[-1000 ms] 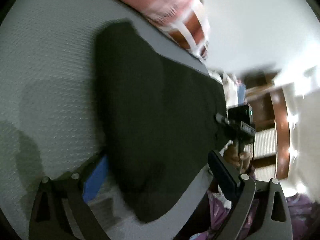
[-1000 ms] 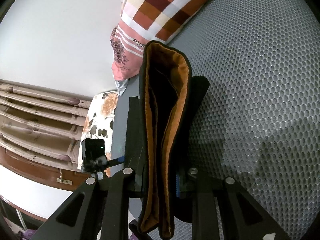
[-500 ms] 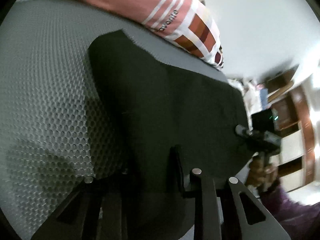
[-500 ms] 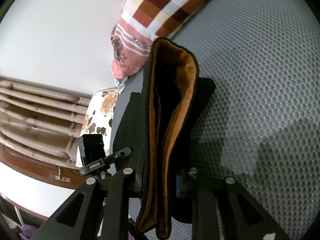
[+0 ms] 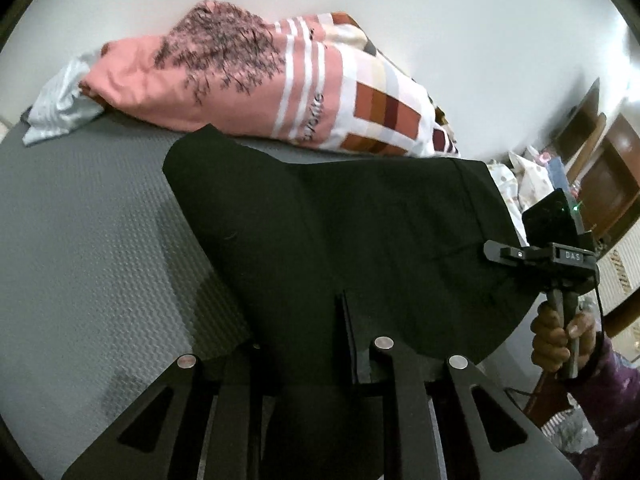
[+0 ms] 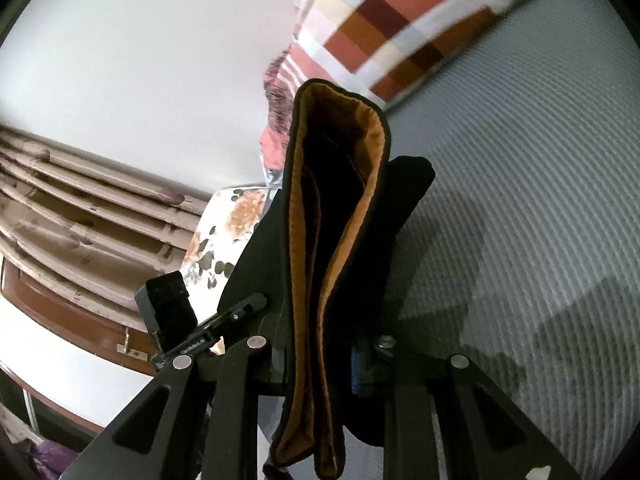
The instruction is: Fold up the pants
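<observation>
The black pants (image 5: 360, 232) lie on the grey mattress (image 5: 88, 248) below the patchwork pillow (image 5: 280, 96) — left gripper (image 5: 312, 344) closing on one edge, right gripper (image 6: 324, 352) clamping the orange-lined waistband (image 6: 336, 208).

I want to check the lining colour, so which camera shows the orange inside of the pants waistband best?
The right wrist view: the waistband's orange lining fills the centre, clamped in the right gripper. The left wrist view shows only the pants' black outer cloth.

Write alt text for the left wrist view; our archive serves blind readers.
The left gripper is closing on black pants spread over a grey textured mat. A pink patchwork pillow lies behind; the right gripper holds the pants' far edge.
</observation>
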### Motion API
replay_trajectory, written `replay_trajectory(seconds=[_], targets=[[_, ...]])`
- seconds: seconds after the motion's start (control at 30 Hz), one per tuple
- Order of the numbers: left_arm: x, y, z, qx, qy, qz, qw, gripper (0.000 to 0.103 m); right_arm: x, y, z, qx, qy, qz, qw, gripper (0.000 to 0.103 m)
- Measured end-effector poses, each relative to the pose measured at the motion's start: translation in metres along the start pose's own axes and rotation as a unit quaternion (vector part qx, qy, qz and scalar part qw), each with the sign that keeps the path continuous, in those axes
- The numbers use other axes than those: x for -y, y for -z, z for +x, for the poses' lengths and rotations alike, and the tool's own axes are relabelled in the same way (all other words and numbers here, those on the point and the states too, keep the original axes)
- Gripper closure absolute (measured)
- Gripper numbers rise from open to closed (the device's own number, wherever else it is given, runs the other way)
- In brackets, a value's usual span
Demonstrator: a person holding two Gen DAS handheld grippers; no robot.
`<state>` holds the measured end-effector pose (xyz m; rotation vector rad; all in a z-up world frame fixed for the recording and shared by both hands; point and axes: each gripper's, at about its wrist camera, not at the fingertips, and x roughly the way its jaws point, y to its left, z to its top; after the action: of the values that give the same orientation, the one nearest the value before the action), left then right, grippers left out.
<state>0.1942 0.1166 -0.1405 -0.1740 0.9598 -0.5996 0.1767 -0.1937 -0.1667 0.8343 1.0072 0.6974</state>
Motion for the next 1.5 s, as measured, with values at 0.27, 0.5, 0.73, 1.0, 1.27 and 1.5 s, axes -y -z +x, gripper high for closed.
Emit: replay_trajectory(seconds=[0.27,0.5,0.73,1.0,1.27,1.5], targets=[[-0.005,-0.016,-0.007,0.024,-0.037,0.017,0.9989,0.085,-0.012,-0.018,0.018,0.003,-0.006,-0.018,1.000,0.084],[-0.019,-0.025,-0.005,0.035,-0.057,0.021,0.9975,0.085,-0.017,-0.031,0.033,0.000,-0.005,-0.026,1.000,0.084],[-0.032,-0.029,0.000,0.042,-0.069,0.023,0.9965,0.085,-0.022,-0.042,0.049,-0.004,-0.001,-0.033,0.999,0.084],[-0.046,-0.032,0.006,0.043,-0.078,0.022,0.9957,0.085,-0.030,-0.039,0.063,-0.009,0.003,-0.034,0.999,0.084],[-0.060,-0.033,0.015,0.041,-0.081,0.013,0.9958,0.085,-0.030,-0.039,0.070,-0.013,0.010,-0.034,0.999,0.084],[-0.076,-0.027,0.025,0.035,-0.090,-0.009,0.9953,0.077,-0.024,-0.039,0.071,-0.013,0.020,-0.027,0.999,0.084]])
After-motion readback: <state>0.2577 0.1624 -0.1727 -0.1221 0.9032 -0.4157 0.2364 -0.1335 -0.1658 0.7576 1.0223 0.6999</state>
